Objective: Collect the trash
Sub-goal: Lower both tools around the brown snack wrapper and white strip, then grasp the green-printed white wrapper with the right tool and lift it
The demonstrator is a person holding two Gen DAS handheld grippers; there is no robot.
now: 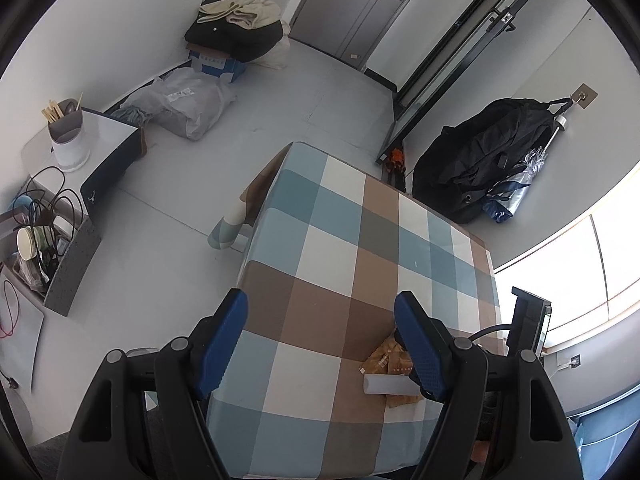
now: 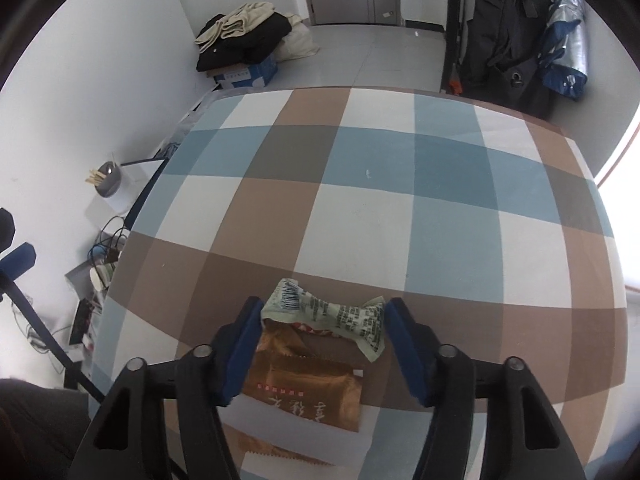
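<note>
2 grippers over checked tablecloth (image 2: 400, 216), blue/white/brown squares. R gripper (image 2: 322, 320) low over trash pile at near table edge, fingers (image 2: 404, 352) spread wide, straddling crumpled pale-green wrapper (image 2: 332, 312) w/ barcode + small print; wrapper ends close to or touching both pads, can't tell if squeezed, not lifted. Under and nearer than that: brown-gold snack wrappers (image 2: 308, 392), flat on cloth, overlapping, red print on top one. L gripper (image 1: 320, 340) higher up, off to the side, fingers (image 1: 224, 340) wide apart, nothing between them, only cloth below. Same pile seen from L cam: gold wrappers (image 1: 390, 360) just beside, partly behind, one L finger; white rolled paper (image 1: 388, 385) lying across them. Beyond table: clothes heap (image 1: 236, 28) on blue box by wall, grey plastic bag (image 1: 184, 104) on floor, utensil cup (image 1: 68, 136) w/ chopsticks, black bag (image 1: 480, 152) hung on wall.
</note>
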